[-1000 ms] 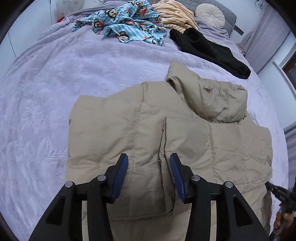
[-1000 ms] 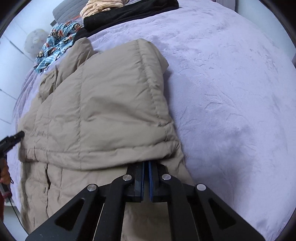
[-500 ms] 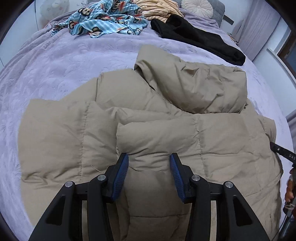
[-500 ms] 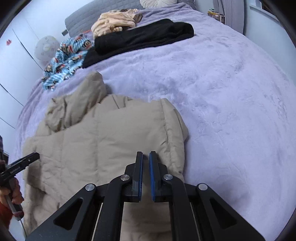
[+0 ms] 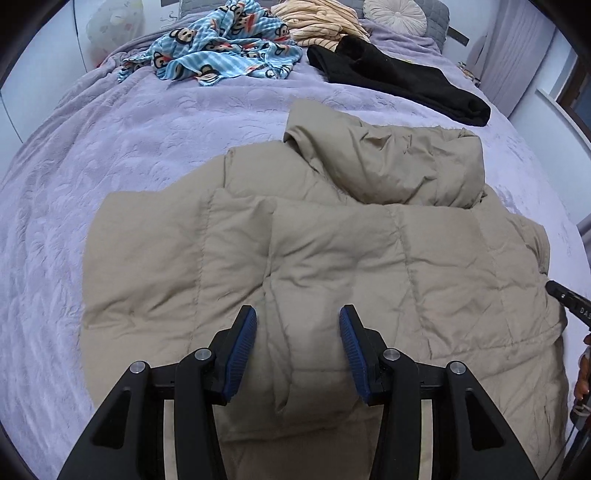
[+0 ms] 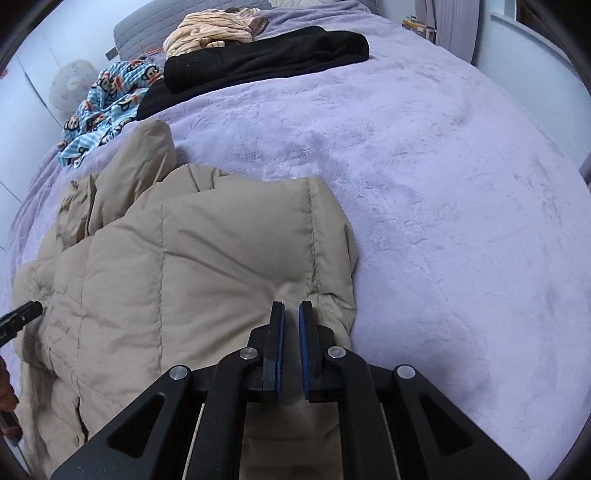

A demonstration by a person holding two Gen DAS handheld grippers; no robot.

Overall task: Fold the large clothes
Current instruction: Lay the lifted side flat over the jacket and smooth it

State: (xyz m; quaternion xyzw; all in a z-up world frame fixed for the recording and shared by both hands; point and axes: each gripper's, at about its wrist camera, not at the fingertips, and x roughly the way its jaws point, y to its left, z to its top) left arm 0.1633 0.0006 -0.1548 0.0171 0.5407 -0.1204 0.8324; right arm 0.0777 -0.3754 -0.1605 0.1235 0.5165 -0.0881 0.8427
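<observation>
A beige puffer jacket (image 5: 332, 258) lies on the purple bed cover, both sleeves folded over its body and its hood (image 5: 388, 162) bunched at the far end. My left gripper (image 5: 298, 343) is open and empty, just above the jacket's middle. In the right wrist view the jacket (image 6: 184, 266) fills the left half. My right gripper (image 6: 291, 332) stands at the folded sleeve's edge with its jaws a narrow gap apart, holding nothing.
The purple bed cover (image 6: 443, 184) stretches to the right of the jacket. At the far end lie a black garment (image 5: 399, 81), a blue monkey-print cloth (image 5: 218, 48), a striped beige garment (image 5: 317, 18) and a round pillow (image 5: 395, 14).
My right gripper has let go of the sleeve it was shut on, leaving it folded over the jacket, and its jaws have parted slightly. My left gripper stayed open.
</observation>
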